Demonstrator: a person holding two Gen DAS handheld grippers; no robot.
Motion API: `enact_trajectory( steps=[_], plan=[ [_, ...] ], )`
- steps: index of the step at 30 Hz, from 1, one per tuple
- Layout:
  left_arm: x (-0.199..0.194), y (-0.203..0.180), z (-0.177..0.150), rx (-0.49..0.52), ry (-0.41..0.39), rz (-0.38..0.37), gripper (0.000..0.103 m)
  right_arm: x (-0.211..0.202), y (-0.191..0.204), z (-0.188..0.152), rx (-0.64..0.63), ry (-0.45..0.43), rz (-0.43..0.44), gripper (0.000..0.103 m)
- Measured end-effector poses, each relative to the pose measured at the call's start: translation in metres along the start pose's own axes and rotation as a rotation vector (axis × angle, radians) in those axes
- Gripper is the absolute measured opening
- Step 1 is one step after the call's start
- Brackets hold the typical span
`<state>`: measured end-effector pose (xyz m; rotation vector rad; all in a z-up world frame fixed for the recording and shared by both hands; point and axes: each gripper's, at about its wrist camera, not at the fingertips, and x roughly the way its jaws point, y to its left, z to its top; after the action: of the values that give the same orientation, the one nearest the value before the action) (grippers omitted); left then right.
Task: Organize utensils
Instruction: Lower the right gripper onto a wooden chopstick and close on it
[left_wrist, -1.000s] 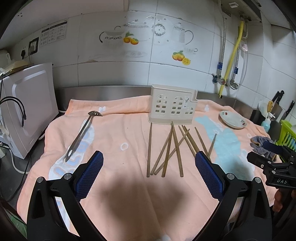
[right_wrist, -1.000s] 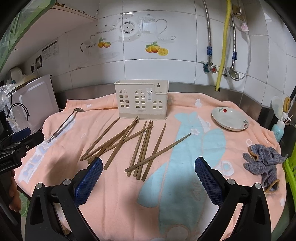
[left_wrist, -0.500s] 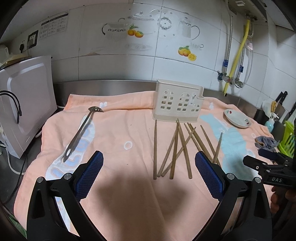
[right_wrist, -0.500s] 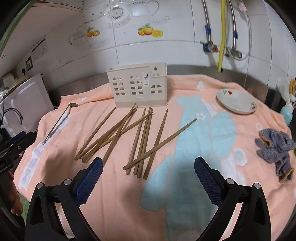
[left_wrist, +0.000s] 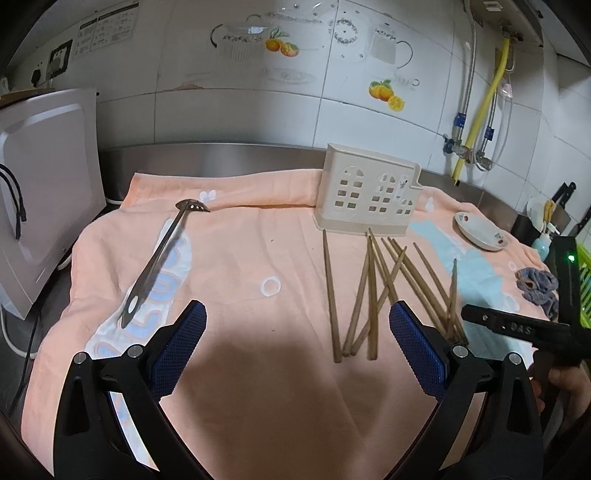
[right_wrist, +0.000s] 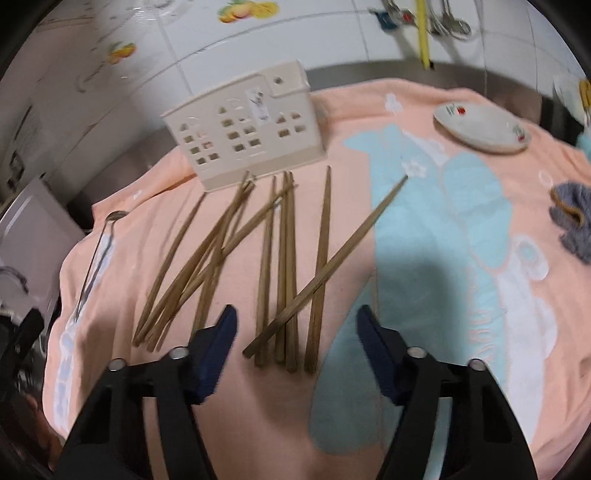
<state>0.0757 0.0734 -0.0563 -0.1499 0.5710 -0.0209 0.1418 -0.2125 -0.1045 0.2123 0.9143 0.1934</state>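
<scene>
Right gripper (right_wrist: 297, 332) lower, closing over chopsticks (right_wrist: 284, 266); knives (left_wrist: 567, 192) left-view only.

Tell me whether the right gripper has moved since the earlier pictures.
Yes. The right gripper has come down toward the chopsticks, whose near ends now lie between its closing fingers; the holder sits higher in view.

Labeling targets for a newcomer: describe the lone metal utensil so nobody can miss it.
Start at the peach towel over the counter, then look to its left side, away from the cream holder and the wooden chopsticks. The slotted metal spoon lies there alone, the only shiny steel piece.
</scene>
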Motion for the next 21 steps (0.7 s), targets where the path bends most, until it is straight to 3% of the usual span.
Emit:
enact_trajectory(
  steps=[6, 19, 21],
  plan=[
    [0.013, 0.011, 0.000, -0.003, 0.019, -0.016, 0.098, 0.023, -0.005, 0.007, 0.088, 0.032, 0.001, 0.040],
    [0.031, 0.021, 0.000, -0.016, 0.041, -0.037, 0.098, 0.038, -0.011, 0.016, 0.156, 0.051, -0.027, 0.022],
    [0.032, 0.022, -0.001, -0.017, 0.043, -0.038, 0.098, 0.038, -0.012, 0.016, 0.160, 0.053, -0.027, 0.014]
  ],
)
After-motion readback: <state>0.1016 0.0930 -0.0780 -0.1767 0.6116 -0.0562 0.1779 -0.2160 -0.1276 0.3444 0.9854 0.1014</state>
